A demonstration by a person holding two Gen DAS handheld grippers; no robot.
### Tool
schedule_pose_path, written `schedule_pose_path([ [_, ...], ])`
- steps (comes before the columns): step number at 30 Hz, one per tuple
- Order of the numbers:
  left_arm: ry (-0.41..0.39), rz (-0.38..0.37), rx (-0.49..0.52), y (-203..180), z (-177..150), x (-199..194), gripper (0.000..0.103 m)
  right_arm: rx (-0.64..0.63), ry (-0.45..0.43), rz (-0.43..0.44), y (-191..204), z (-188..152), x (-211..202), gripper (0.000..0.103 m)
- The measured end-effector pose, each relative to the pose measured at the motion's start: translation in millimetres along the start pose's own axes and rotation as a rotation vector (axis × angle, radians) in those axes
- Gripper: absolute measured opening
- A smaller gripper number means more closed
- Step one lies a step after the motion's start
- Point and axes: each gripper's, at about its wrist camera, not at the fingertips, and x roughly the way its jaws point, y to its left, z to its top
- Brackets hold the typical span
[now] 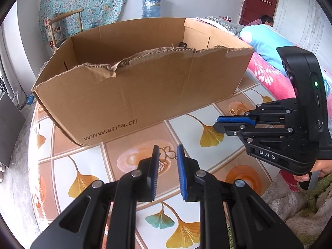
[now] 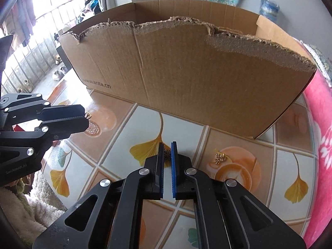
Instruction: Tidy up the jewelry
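The right hand-held gripper [image 2: 167, 149] has its jaws nearly closed on a small dark, spiky piece of jewelry [image 2: 166, 152] pinched at the very fingertips, low over the table [image 2: 186, 122]. The left hand-held gripper [image 1: 167, 152] is narrowed around a gold filigree pendant [image 1: 166, 155]; from the right wrist view a bit of gold shows at its tips, so it looks held, though how firmly is hard to tell. Just beside the right one, a gold bead cluster [image 2: 220, 158] lies loose on the glossy ginkgo-patterned surface. Behind both stands the open cardboard box [image 2: 197, 78], its near wall tall and ragged along the torn top edge. The risk as I judge it: either piece is gripped by a sliver only and could slip out on the lift, or snag on that rough cardboard rim and drop outside the box; a dangling pendant could catch likewise
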Motion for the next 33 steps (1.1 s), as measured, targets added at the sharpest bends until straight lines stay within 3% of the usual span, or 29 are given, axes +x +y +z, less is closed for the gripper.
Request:
schedule_pose_path([
  [7, -0.013, 0.007, 0.01, -3, -1, -7, 0.016, -0.014, -0.037, -0.008, 4, 0, -18, 0.004],
  [13, -0.071, 0.0, 0.009, -1, 8, -39, 0.016, -0.03, -0.127, 0.011, 14, 10, -66, 0.004],
  [21, -0.262, -0.038, 0.089, 4, 65, -115, 0.016, -0.08, -0.312, 0.102, 6, 75, -123, 0.004],
  [24, -0.282, -0.026, 0.134, 8, 94, -111, 0.016, -0.077, -0.257, 0.143, -8, 103, -103, 0.004],
  [25, -0.272, -0.027, 0.146, 11, 103, -103, 0.017, -0.061, -0.201, 0.184, -17, 117, -87, 0.004],
  [29, -0.099, -0.1, 0.131, 38, 138, -46, 0.016, 0.015, 0.026, 0.247, -42, 157, -20, 0.004],
  [33, 0.13, -0.16, 0.09, 62, 164, 19, 0.016, 0.051, 0.196, 0.276, -52, 176, 28, 0.004],
])
